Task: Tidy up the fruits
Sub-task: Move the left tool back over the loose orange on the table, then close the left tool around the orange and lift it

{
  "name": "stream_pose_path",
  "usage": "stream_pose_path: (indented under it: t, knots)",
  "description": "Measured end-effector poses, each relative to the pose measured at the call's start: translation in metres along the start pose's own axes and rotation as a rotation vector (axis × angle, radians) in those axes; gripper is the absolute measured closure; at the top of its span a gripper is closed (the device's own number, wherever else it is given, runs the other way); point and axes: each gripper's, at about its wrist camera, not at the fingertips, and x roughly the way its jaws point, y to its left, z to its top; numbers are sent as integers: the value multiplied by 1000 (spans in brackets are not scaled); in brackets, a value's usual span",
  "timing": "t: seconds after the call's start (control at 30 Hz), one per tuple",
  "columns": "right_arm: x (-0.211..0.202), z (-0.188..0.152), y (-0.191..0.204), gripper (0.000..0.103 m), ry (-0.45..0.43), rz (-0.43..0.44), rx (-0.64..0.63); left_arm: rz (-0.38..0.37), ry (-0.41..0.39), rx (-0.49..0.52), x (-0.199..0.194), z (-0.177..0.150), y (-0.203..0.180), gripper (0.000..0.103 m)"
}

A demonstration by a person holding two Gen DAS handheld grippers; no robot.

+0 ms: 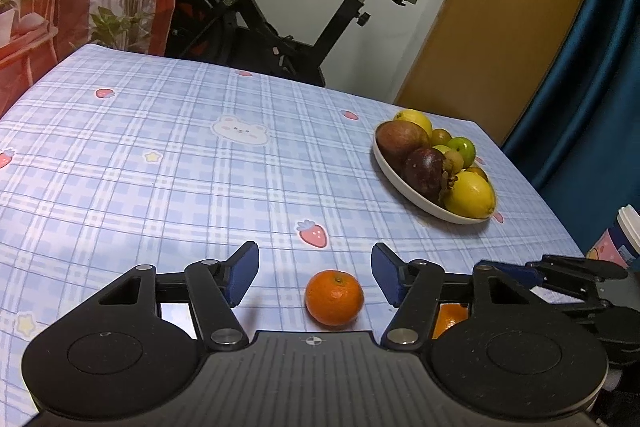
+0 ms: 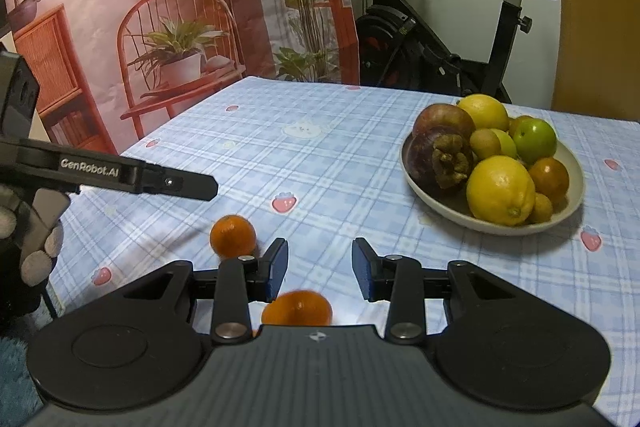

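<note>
A small orange (image 1: 335,297) lies on the checked tablecloth between the blue pads of my left gripper (image 1: 315,263), which is open with a gap on both sides of the fruit. The same orange (image 2: 233,237) shows in the right wrist view under the left gripper (image 2: 192,185). A second orange (image 2: 298,309), blurred, lies low between the fingers of my right gripper (image 2: 320,265). Its pads stand apart and do not touch it. A white bowl (image 2: 576,167) to the right holds lemons, mangosteens and green fruit.
The bowl (image 1: 400,183) sits near the table's right edge. A paper cup (image 1: 624,239) stands just past the right gripper (image 1: 560,279). An exercise bike (image 1: 280,19) and a printed backdrop (image 2: 160,27) stand behind the table. A gloved hand (image 2: 36,255) holds the left gripper.
</note>
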Motion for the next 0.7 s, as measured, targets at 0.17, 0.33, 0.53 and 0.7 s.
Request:
stream_pose_path:
  t: [0.17,0.33,0.53,0.7]
  knots:
    - [-7,-10,-1,63,39,5,15,-41,-2,31,-2,-2,-9,39]
    - [-8,-23,-5,59,71,9,45,-80,19,73,3,-6,-23,39]
    - [-5,-29,-6,58,89,30,60,-143,58,84,11,-11,-32,39]
    - [2,-29,-5,58,77,40,54,-178,111,84,27,-17,-39,40]
